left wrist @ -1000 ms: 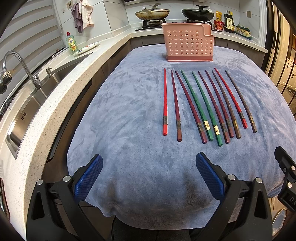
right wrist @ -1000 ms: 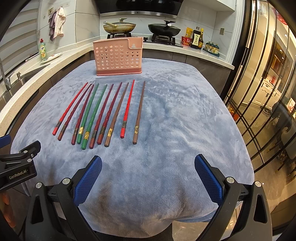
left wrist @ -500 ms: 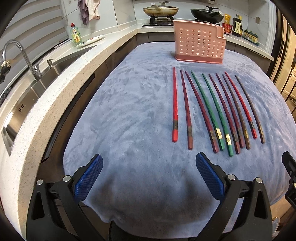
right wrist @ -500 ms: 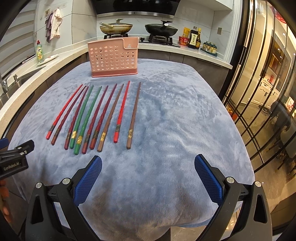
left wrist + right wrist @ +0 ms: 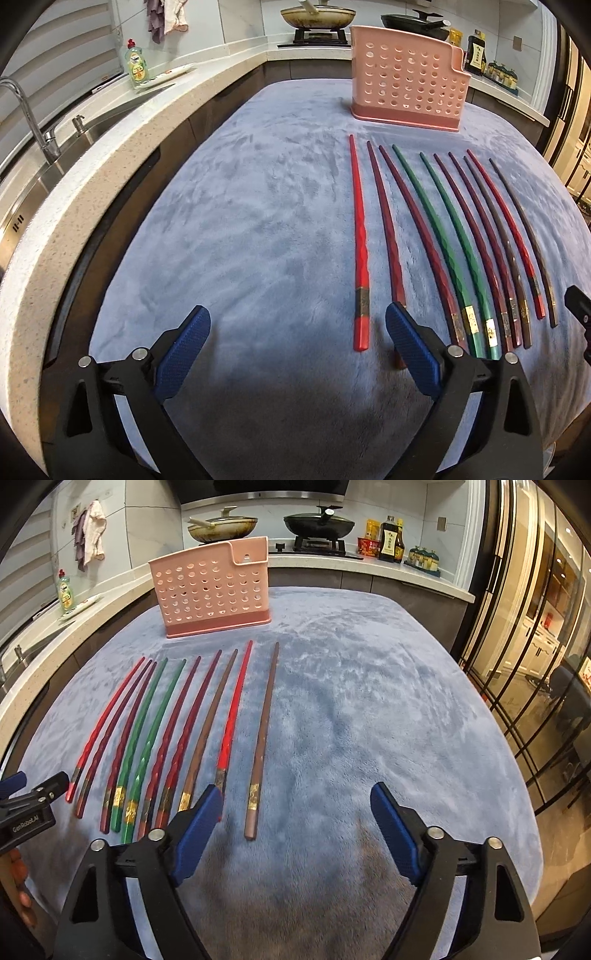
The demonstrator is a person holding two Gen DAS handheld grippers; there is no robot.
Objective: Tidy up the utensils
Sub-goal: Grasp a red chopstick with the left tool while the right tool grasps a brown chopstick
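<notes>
Flanking chopsticks [image 5: 236, 716]: both tools [image 5: 297, 332] [image 5: 295, 812] agape, just narrowing, empty; pink caddy [image 5: 210, 590] beyond.

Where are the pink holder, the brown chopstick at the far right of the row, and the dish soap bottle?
pink holder [image 5: 212, 592]: right wrist view, perforated front wall.
brown chopstick [image 5: 263, 734]: right wrist view, mid-shaft.
dish soap bottle [image 5: 135, 66]: left wrist view, label.
</notes>
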